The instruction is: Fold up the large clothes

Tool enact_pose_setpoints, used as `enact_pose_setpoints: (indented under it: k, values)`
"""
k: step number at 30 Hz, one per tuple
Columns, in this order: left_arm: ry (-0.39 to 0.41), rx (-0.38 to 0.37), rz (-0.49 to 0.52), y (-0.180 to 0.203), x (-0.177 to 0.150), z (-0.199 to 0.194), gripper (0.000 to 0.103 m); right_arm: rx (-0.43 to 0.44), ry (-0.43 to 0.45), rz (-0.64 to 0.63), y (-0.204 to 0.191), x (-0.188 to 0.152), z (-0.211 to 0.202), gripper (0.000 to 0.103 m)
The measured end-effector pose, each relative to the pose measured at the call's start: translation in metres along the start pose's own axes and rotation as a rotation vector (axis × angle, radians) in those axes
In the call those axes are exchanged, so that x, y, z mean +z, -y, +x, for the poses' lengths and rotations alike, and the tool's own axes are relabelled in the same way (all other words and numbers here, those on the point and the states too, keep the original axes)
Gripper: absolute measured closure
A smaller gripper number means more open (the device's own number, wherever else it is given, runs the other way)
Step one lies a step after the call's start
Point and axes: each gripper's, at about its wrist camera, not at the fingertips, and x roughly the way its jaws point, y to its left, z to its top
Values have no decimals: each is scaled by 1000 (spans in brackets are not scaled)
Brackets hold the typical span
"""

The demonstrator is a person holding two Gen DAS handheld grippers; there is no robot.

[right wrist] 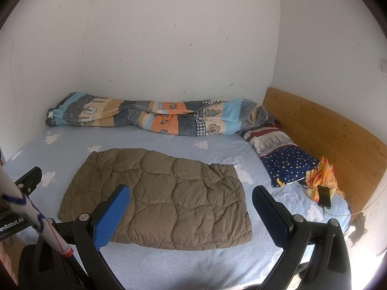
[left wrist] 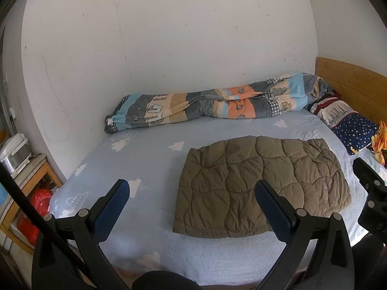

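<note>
A brown quilted garment [left wrist: 261, 183] lies folded into a flat rectangle on the light blue bed sheet [left wrist: 145, 159]; the right wrist view shows the same garment [right wrist: 169, 198] near the bed's front edge. My left gripper [left wrist: 192, 188] hovers open above the bed's near edge, its right finger over the garment's front corner, nothing held. My right gripper [right wrist: 191, 194] is open too, raised in front of the garment's near side, empty. The right gripper's body [left wrist: 370, 186] shows at the right edge of the left wrist view.
A rolled patchwork duvet [right wrist: 154, 118] lies along the white wall. A starred pillow [right wrist: 283, 157], an orange cloth [right wrist: 321, 176] and a phone [right wrist: 325, 197] sit by the wooden headboard [right wrist: 326, 130]. A side table with a rice cooker [left wrist: 14, 152] stands left of the bed.
</note>
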Motion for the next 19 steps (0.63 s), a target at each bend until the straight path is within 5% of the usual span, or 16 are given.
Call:
enact_pose_setpoints:
  k: [19]
  values:
    - [30, -26, -40, -35, -6, 1, 0, 55, -2, -56, -4, -1, -4, 0]
